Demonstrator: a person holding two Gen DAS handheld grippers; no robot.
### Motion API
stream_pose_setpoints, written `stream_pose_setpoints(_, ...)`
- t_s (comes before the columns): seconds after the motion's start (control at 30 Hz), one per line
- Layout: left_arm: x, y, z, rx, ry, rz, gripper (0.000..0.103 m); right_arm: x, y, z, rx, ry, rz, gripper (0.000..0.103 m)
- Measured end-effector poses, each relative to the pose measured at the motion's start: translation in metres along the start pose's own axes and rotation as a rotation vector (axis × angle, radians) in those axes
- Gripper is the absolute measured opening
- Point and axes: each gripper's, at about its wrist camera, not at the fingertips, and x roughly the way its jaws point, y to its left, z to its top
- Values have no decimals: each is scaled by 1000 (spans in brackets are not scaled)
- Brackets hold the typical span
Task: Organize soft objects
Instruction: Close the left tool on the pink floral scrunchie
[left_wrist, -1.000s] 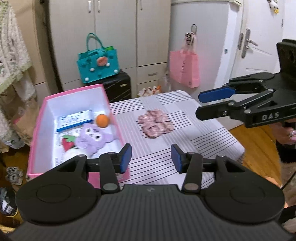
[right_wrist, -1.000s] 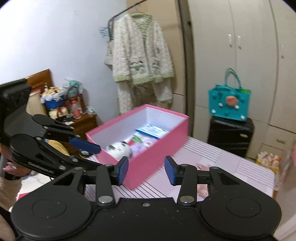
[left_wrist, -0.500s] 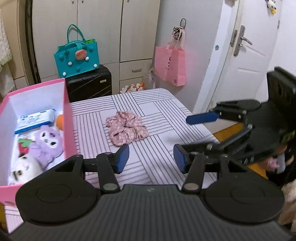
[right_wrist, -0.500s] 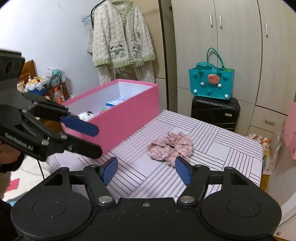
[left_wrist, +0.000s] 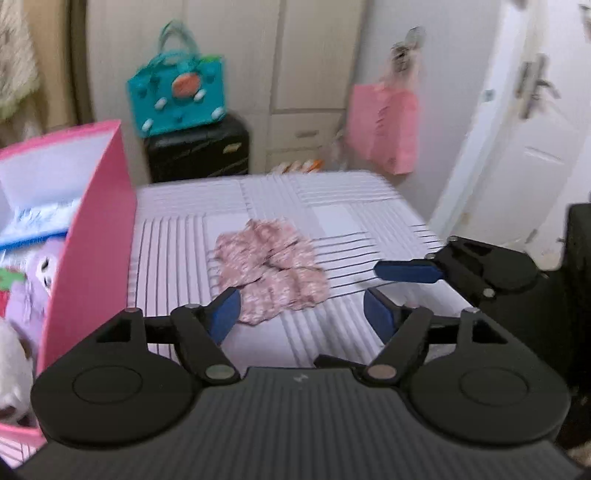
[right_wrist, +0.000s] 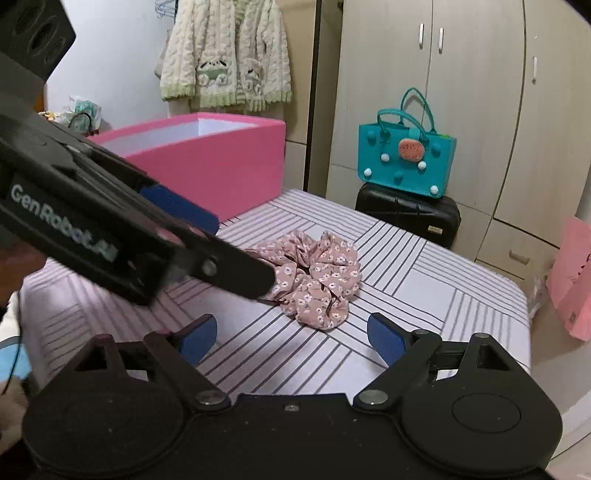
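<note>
Both grippers, left (left_wrist: 301, 315) and right (right_wrist: 291, 338), have dropped toward the scrunchie (right_wrist: 314, 278); my jaws have just been opening, wide and empty. It lies on the surface (right_wrist: 424, 266) beside the box (right_wrist: 221, 162), ungrasped.

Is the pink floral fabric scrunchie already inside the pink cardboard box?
No, the pink floral fabric scrunchie lies on the striped tablecloth, outside the pink cardboard box.

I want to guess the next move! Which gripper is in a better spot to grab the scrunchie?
Probably the left gripper. Its jaws have just been opening with nothing between them, and its tips are right at the scrunchie, box on its side. The right gripper is open too, but sits farther back.
</note>
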Motion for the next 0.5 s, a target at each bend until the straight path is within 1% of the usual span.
stream_pose_setpoints(0.03,6,-1,0,4,-10,28,76,6,-1,1,-1,4,-7,91)
stream_pose_setpoints(0.07,11,-2,0,17,-14,40,77,10,-1,0,3,7,-8,91)
stream_pose_setpoints(0.13,22,-2,1,26,2,58,77,18,-5,2,20,17,3,91)
stream_pose_setpoints(0.2,28,1,3,16,-8,66,77,23,-8,4,25,22,-2,91)
stream_pose_setpoints(0.33,42,15,10,-61,9,70,77,36,-12,8,23,45,-8,91)
stream_pose_setpoints(0.43,50,24,10,-128,-6,95,77,45,-15,9,60,63,23,91)
stream_pose_setpoints(0.5,56,25,11,-124,18,102,77,49,-18,11,98,70,44,91)
